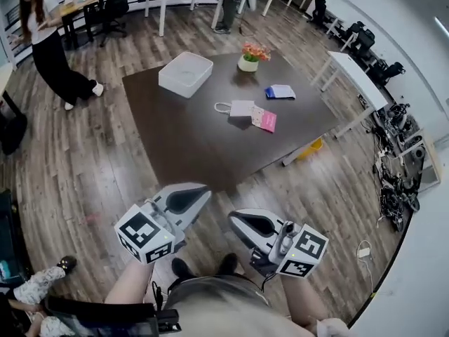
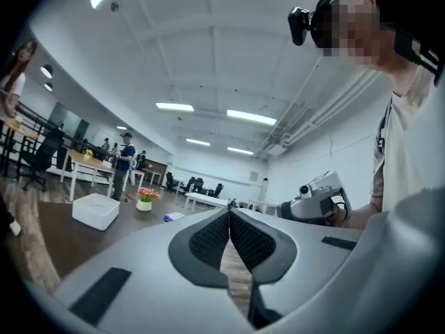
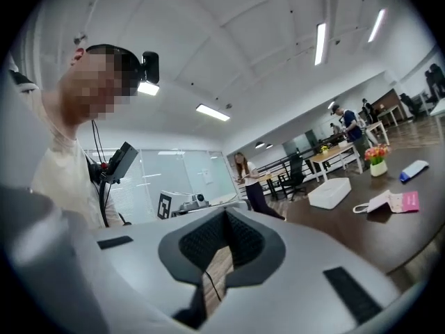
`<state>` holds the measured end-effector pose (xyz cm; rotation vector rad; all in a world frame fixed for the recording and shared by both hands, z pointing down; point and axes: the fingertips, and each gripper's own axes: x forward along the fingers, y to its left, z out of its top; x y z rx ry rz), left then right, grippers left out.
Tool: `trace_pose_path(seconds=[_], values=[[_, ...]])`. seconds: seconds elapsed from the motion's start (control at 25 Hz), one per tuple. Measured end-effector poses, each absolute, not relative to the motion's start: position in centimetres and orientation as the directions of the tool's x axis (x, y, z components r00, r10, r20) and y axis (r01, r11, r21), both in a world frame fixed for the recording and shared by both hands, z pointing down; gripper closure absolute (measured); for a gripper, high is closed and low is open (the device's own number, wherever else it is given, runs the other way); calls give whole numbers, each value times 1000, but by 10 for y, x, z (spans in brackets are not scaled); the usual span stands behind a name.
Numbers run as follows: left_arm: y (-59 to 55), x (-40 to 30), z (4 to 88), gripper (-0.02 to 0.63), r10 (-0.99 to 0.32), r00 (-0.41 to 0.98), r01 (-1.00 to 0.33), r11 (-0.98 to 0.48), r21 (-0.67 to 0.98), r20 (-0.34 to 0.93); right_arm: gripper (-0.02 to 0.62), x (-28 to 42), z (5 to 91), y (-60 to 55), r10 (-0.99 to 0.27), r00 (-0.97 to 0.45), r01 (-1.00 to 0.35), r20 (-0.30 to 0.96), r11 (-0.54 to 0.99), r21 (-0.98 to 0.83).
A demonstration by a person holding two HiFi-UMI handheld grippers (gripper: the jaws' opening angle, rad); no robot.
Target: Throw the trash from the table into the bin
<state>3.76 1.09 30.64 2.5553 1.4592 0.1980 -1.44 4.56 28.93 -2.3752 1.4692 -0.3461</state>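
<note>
- Head view has both tools held close in front of the person, well short of the dark surface (image 1: 182, 146). Nothing has been picked up yet.
- Left tool (image 1: 201, 192): jaws pressed together and empty. In the left gripper view its pads (image 2: 208, 239) meet with only bare floor behind them.
- Right tool (image 1: 237, 221): same story, closed on nothing, its pads (image 3: 203, 242) meeting at the tip in the right gripper view.
- The trash sits mid-surface. A small white paper bag (image 1: 240, 108) has a pink packet (image 1: 265, 119) touching its right side. A blue-and-white packet (image 1: 280, 91) lies apart, nearer the flower pot (image 1: 248, 57).
- The white tub (image 1: 185, 74) toward the far left corner looks like the bin, I'd judge.
- To do this well, open one tool wide before reaching and come in low over the near edge.
- Take the bag by its looped handle or a raised side rather than pressing down on it.
- The pink packet lies flat, so pinch an edge or it may skid away.
- Steer clear of the flower pot on the way to the tub.
</note>
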Motion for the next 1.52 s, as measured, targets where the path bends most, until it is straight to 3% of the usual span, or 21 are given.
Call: trace_pose_path(seconds=[0.2,0.32,0.68,1.16,1.32,1.52], values=[[66,41,290,592,872,487,857,-488,164,52,586,-7,282,117,-841,537,-760,-65,-450,-468],[89,38,287,592,839,539,823,-543,167,73,586,-11,283,151,-850,516,-774,-103,-411,-483],[162,28,269,592,698,708,690,-716,110,106,586,-19,285,238,-941,305,-849,-149,-197,-490],[89,-11,296,592,440,882,414,-894,169,167,586,-29,290,195,-997,24,-882,-78,15,-471],[65,-2,293,592,451,884,425,-885,191,123,586,-19,286,183,-998,50,-906,-35,-31,-422],[78,32,290,592,580,810,563,-810,163,81,586,-7,286,160,-992,126,-897,-5,-112,-428]])
